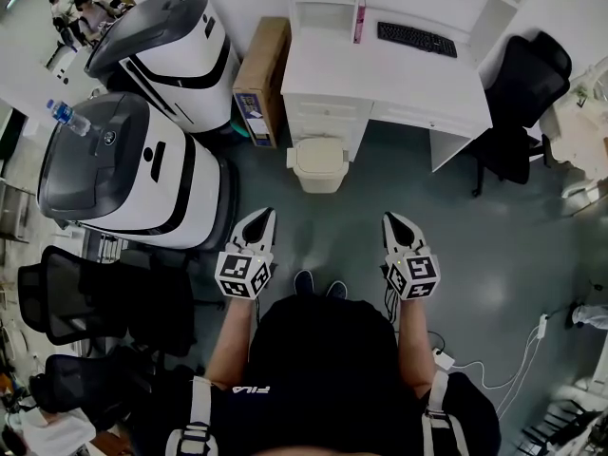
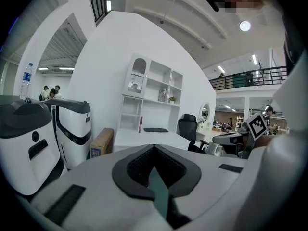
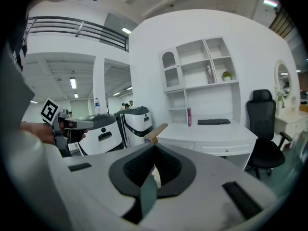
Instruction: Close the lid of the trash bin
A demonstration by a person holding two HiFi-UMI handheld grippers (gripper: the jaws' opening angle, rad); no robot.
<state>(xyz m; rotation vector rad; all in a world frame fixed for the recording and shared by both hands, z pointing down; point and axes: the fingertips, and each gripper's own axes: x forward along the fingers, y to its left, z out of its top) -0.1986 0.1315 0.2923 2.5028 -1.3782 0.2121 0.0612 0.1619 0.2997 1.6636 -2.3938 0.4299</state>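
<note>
On the grey floor, tight against the drawer side of the white worktop (image 1: 380, 79), stands the cream trash bin (image 1: 318, 164). From the head view its lid seems to lie flat on top, though the angle leaves that uncertain. A cardboard box (image 1: 259, 82) leans just to the bin's left, and beyond it two large white-and-black machines (image 1: 142, 174) fill the left side, the nearer one with a water bottle (image 1: 70, 117) on top. A black keyboard (image 1: 416, 38) lies on the worktop, and a black office chair (image 1: 521, 98) stands at its right end.

Both arms reach forward, level with each other and well short of the bin. The left tongs (image 1: 263, 215) are closed with nothing between their dark pads. The right tongs (image 1: 394, 218) are likewise drawn together and empty. Each points toward the worktop, the bin lying ahead between their two lines. The person's shoes (image 1: 318, 283) show on the floor between the tongs.
</note>
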